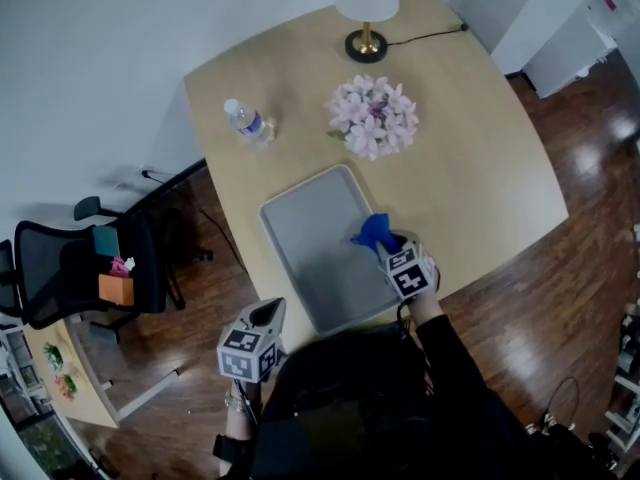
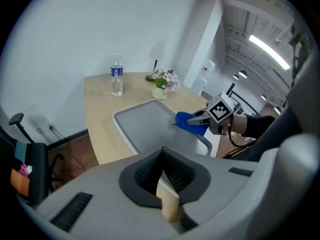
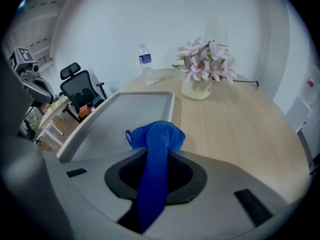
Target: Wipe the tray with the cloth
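A grey rectangular tray (image 1: 315, 243) lies on the light wooden table (image 1: 480, 168), close to its near edge. My right gripper (image 1: 390, 248) is shut on a blue cloth (image 1: 374, 230), whose bunched end sits at the tray's right rim. In the right gripper view the cloth (image 3: 156, 136) runs out between the jaws of the right gripper (image 3: 157, 154) over the tray (image 3: 125, 114). My left gripper (image 1: 266, 315) hovers off the table's near-left edge, short of the tray. In the left gripper view the left gripper (image 2: 161, 156) has its pads meeting, with nothing between them.
A water bottle (image 1: 246, 121), a bunch of pink flowers (image 1: 374, 116) and a lamp base (image 1: 366, 44) stand on the far half of the table. A black office chair (image 1: 90, 263) and a small side table (image 1: 60, 368) are on the floor at left.
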